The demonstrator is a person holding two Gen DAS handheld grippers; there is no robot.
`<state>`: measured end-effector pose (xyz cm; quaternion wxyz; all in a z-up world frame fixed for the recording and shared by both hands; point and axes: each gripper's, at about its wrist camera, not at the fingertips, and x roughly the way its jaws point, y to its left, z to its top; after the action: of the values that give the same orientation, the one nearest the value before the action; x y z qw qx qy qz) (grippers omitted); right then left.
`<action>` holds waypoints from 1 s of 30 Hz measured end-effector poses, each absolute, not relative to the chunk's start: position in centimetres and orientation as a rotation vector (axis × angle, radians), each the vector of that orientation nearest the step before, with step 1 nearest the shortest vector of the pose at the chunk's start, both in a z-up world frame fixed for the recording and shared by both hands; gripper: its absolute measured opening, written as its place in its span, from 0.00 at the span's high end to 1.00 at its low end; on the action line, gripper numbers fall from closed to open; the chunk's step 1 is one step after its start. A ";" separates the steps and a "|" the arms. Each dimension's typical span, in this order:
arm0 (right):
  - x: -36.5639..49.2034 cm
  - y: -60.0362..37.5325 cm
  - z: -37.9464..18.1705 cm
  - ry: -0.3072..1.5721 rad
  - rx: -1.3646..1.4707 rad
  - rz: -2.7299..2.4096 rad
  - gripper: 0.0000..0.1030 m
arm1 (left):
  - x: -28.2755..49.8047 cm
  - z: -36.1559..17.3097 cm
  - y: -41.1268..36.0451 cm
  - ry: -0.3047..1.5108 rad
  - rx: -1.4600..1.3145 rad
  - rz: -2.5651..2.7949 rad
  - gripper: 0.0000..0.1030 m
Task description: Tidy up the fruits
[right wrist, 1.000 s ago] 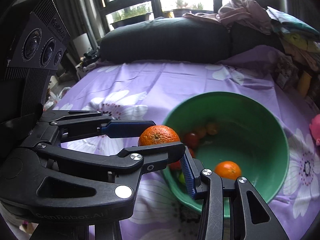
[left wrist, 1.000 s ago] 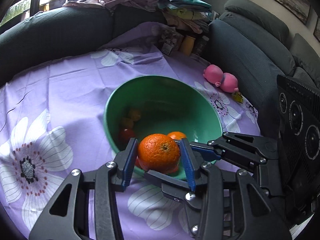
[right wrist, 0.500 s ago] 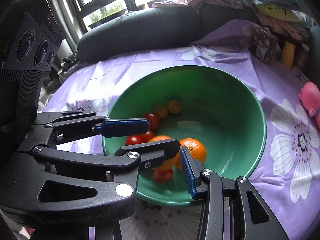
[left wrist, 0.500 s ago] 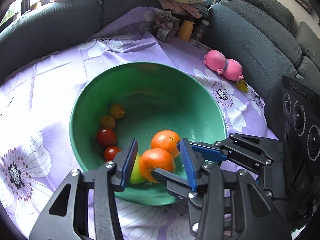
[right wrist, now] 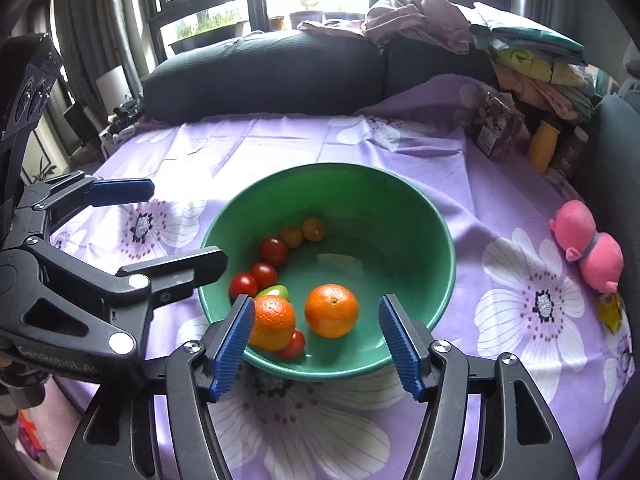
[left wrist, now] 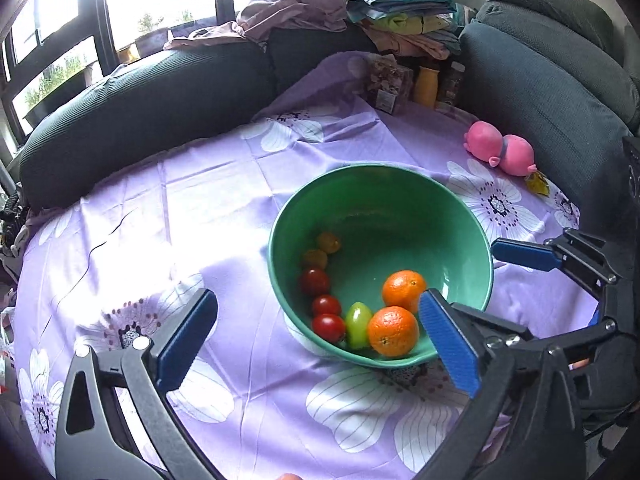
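**Inspector:** Starting with the container: a round green ceramic-looking bowl [right wrist: 436, 248] sits at the centre of the right wrist view, on a lilac tablecloth printed with white flowers [right wrist: 280, 140].

**Clerk:** Contents?

**Inspector:** Two round oranges. The nearer orange [right wrist: 274, 322] lies low in the bowl at lower left of centre; the second orange [right wrist: 332, 311] sits just right of it, apart by a narrow gap. A green oval tomato [right wrist: 276, 291] shows above the nearer orange. Three red cherry tomatoes [right wrist: 264, 266] curve up the bowl's left wall, another red one [right wrist: 294, 345] lies below the nearer orange, and two small yellow-orange fruits [right wrist: 302, 232] sit highest.

**Clerk:** Grippers?

**Inspector:** The left gripper [left wrist: 316, 336], black with blue ribbed pads, has just been opening; its jaws stand wide apart, one pad over the cloth at lower left, the other at the bowl's near rim. Nothing is between them that they touch. The right gripper [right wrist: 318, 338] has also just been opening; its jaws stand apart at the bowl's near rim, and I cannot tell whether the left pad touches the nearer orange.

**Clerk:** Surroundings?

**Inspector:** A pink plush toy [right wrist: 588, 248] lies at the right edge. A dark grey sofa [right wrist: 260, 72] crosses the upper frame, with folded clothes [right wrist: 532, 64] piled at upper right.
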<state>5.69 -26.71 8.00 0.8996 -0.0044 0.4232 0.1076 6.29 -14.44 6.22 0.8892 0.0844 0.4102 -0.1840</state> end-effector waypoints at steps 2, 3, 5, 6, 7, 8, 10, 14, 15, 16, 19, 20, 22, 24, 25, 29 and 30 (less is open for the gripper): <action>5.5 -27.1 8.5 0.873 0.007 0.221 0.33 | 6.1 6.7 -14.1 0.842 0.181 -0.356 0.01; 5.4 -27.3 8.7 0.875 0.015 0.221 0.33 | 6.0 7.1 -14.0 0.835 0.186 -0.344 0.01; 5.3 -27.4 9.2 0.873 0.015 0.222 0.33 | 5.7 7.4 -13.9 0.836 0.205 -0.315 0.01; 5.1 -27.3 9.5 0.871 0.009 0.228 0.33 | 5.7 7.6 -13.9 0.837 0.217 -0.297 0.01; 5.0 -27.3 9.8 0.868 0.003 0.232 0.33 | 5.7 7.7 -13.8 0.836 0.225 -0.285 0.01; 4.9 -27.2 10.1 0.866 -0.004 0.234 0.33 | 5.7 7.9 -13.7 0.836 0.228 -0.282 0.01; 4.7 -27.1 10.6 0.860 -0.018 0.240 0.33 | 5.7 8.1 -13.5 0.840 0.214 -0.290 0.01; 4.5 -27.2 11.5 0.852 -0.017 0.253 0.33 | 5.7 8.5 -13.3 0.830 0.215 -0.268 0.01; 4.5 -27.2 11.6 0.851 -0.013 0.259 0.33 | 5.5 8.6 -13.4 0.825 0.220 -0.259 0.01; 4.4 -27.2 11.8 0.849 -0.009 0.263 0.33 | 5.5 8.7 -13.4 0.824 0.221 -0.255 0.01; 4.5 -27.2 12.0 0.848 -0.013 0.260 0.33 | 5.7 8.7 -13.4 0.832 0.218 -0.249 0.01; 4.5 -27.1 12.0 0.848 -0.015 0.260 0.33 | 5.7 8.7 -13.4 0.833 0.223 -0.240 0.01; 4.5 -27.1 12.0 0.848 -0.014 0.260 0.33 | 5.8 8.6 -13.4 0.833 0.229 -0.227 0.01; 4.6 -27.1 11.9 0.849 -0.012 0.258 0.33 | 5.8 8.6 -13.5 0.836 0.230 -0.225 0.01; 4.6 -27.1 11.9 0.849 -0.011 0.258 0.33 | 5.8 8.6 -13.5 0.836 0.229 -0.224 0.01; 4.7 -27.1 11.9 0.852 -0.007 0.255 0.33 | 5.8 8.6 -13.5 0.832 0.236 -0.223 0.01; 4.7 -27.1 11.9 0.852 -0.007 0.255 0.33 | 5.8 8.6 -13.6 0.831 0.238 -0.222 0.01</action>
<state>4.70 -27.12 11.88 0.9029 -0.0035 0.4119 0.1232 5.82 -13.57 8.61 0.9021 0.1151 0.4019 -0.1073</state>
